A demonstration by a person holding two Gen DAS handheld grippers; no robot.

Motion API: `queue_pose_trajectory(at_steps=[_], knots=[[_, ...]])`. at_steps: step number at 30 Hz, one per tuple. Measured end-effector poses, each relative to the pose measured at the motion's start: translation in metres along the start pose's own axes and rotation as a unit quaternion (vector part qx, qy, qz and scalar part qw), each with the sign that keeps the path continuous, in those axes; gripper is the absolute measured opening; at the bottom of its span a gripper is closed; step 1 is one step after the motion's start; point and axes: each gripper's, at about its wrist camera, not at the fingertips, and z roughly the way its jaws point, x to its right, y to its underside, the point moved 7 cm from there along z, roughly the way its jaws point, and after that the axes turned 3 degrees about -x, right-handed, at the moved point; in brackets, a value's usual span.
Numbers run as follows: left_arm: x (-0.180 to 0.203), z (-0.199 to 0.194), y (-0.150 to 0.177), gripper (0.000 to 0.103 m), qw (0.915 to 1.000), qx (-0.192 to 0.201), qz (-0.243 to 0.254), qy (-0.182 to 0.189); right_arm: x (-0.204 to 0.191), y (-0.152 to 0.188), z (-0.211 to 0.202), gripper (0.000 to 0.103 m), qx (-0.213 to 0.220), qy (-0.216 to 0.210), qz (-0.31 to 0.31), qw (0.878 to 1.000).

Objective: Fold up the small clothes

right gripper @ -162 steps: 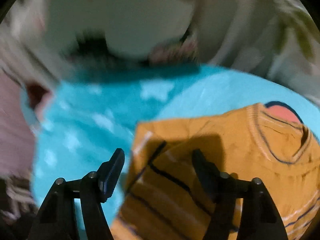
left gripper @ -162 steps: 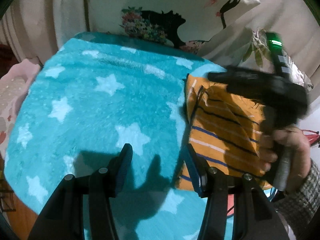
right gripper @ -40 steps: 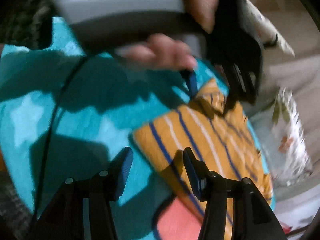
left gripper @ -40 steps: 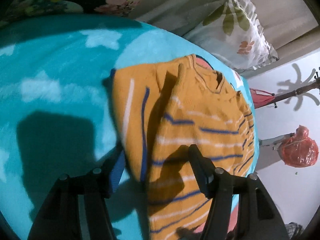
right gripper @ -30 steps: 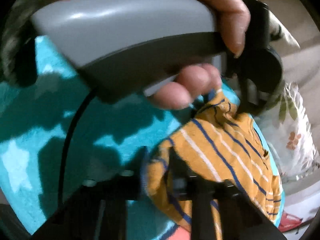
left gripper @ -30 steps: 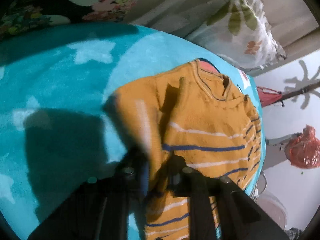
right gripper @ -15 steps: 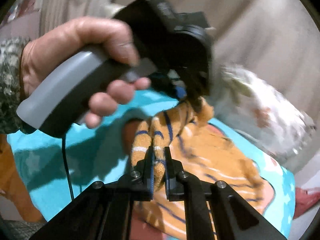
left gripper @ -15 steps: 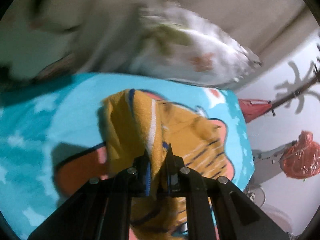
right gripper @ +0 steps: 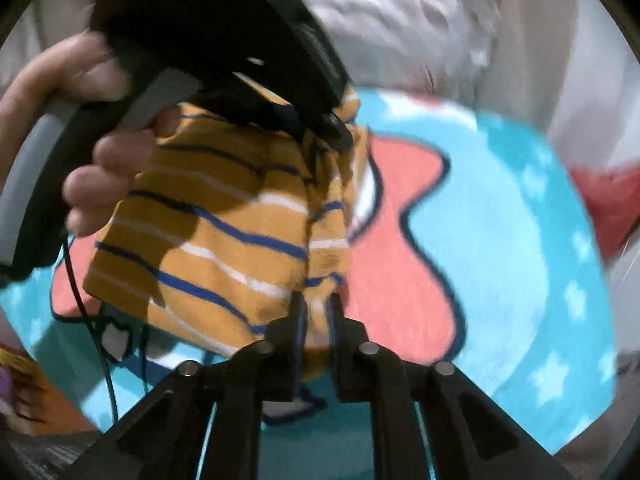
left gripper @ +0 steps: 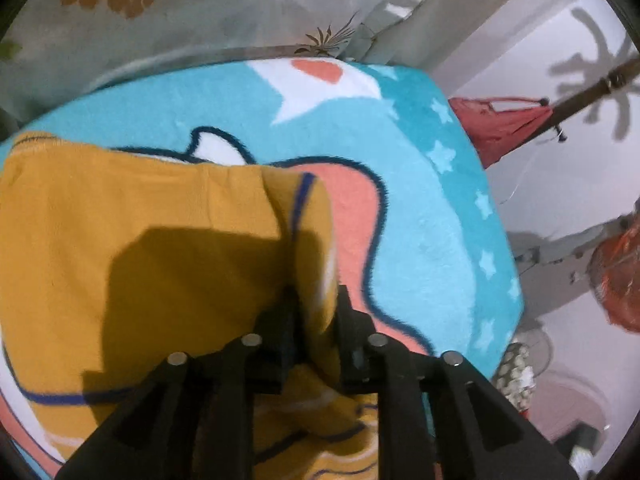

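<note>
from my left wrist camera, my left gripper [left gripper: 314, 300] is clamped on a bunched fold of the orange striped shirt [left gripper: 132, 236], which drapes over the turquoise blanket [left gripper: 432, 208]. from my right wrist camera, my right gripper [right gripper: 316, 310] pinches the shirt's lower edge, lifted; a hand [right gripper: 92, 152] holds the left gripper's handle above, tilted down.

Place: a home bedroom is being shown.
Bedding: a turquoise star-print blanket [left gripper: 452, 216] is being spread centrally.
Pillow: a floral pillow [left gripper: 168, 12] is being seen at 12 o'clock.
</note>
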Motion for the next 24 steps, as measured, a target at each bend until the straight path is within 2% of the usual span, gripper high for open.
queue_pose_trajectory(at_steps=[1,3,4,5,7,10,13,14,16,18,19,21,24], knots=[[0.003,-0.008,0.001,0.021,0.9999,0.003,-0.002,0.013,0.002,0.005,-0.003,0.014,-0.003,-0.013,0.010,1.000],[0.006,-0.033,0.005,0.028,0.9994,0.021,-0.001,0.026,0.013,0.006,-0.013,0.021,-0.001,-0.041,0.025,0.999],[0.006,-0.047,0.007,0.039,0.9992,0.033,0.000,0.024,0.019,0.005,-0.020,0.026,0.004,-0.047,0.029,0.998],[0.006,-0.060,0.011,0.051,0.9987,0.047,0.000,0.018,0.025,0.003,-0.027,0.026,0.012,-0.052,0.037,0.998],[-0.007,-0.088,0.025,0.058,0.9968,0.077,-0.011,-0.018,0.039,-0.011,-0.035,0.026,0.024,-0.060,0.053,0.996],[-0.039,-0.108,0.048,0.058,0.9911,0.097,-0.043,-0.080,0.046,-0.042,-0.042,0.026,0.049,-0.088,0.069,0.993],[-0.084,-0.104,0.081,0.058,0.9799,0.096,-0.105,-0.140,0.022,-0.073,-0.037,0.026,0.053,-0.131,0.060,0.988],[-0.096,-0.101,0.090,0.058,0.9771,0.090,-0.122,-0.150,0.017,-0.081,-0.031,0.026,0.051,-0.142,0.054,0.987],[-0.118,-0.096,0.108,0.058,0.9727,0.087,-0.162,-0.142,0.004,-0.097,-0.009,0.026,0.040,-0.139,0.036,0.989],[-0.131,-0.092,0.119,0.063,0.9676,0.091,-0.192,-0.137,-0.004,-0.108,0.023,0.026,0.011,-0.143,0.029,0.989],[-0.134,-0.092,0.122,0.068,0.9659,0.094,-0.197,-0.140,-0.005,-0.113,0.042,0.026,-0.006,-0.144,0.028,0.989],[-0.137,-0.093,0.124,0.071,0.9626,0.100,-0.205,-0.145,-0.008,-0.116,0.069,0.026,-0.032,-0.133,0.018,0.990],[-0.131,-0.098,0.125,0.071,0.9613,0.108,-0.206,-0.147,-0.013,-0.126,0.072,0.025,-0.036,-0.120,-0.008,0.992]])
